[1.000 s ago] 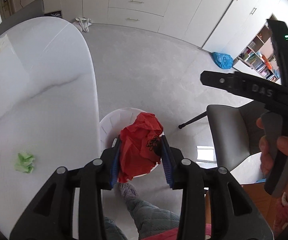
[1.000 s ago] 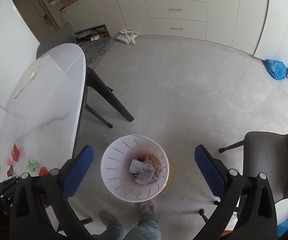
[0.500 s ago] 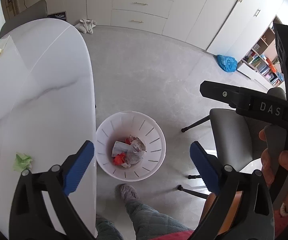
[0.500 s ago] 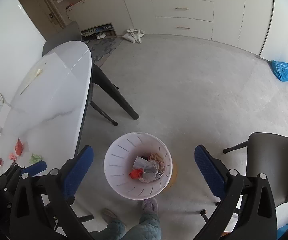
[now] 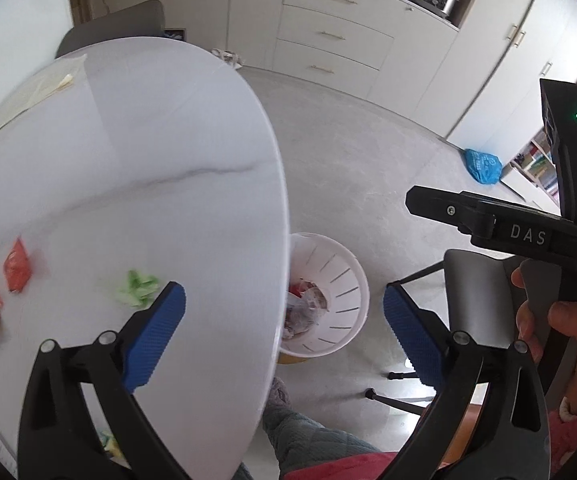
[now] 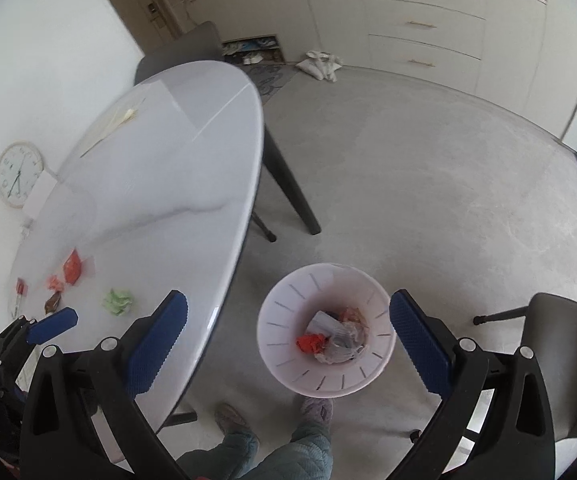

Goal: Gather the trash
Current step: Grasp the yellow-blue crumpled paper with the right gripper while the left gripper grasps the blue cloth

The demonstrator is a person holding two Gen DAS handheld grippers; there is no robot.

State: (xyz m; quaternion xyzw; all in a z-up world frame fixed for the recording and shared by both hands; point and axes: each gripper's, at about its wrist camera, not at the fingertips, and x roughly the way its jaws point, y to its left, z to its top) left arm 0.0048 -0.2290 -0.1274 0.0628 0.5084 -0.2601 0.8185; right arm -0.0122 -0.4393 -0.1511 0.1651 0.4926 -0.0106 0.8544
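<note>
Trash: the red paper (image 6: 311, 343) now lies in the white bin (image 6: 284, 300), lower centre; the left gripper (image 5: 284, 320) has just been opening, wide and empty. Right gripper (image 6: 288, 328) is wide too; green wad (image 5: 136, 288) at lower left waits next, I think.

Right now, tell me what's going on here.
A person is clearing trash off the white table with a hand-held gripper in each hand. The left hand-held gripper has just been opening and holds nothing; a red crumpled paper lies in the white bin on the floor. The right hand-held gripper is open too. A green paper wad and several wrappers remain on the table.
</note>
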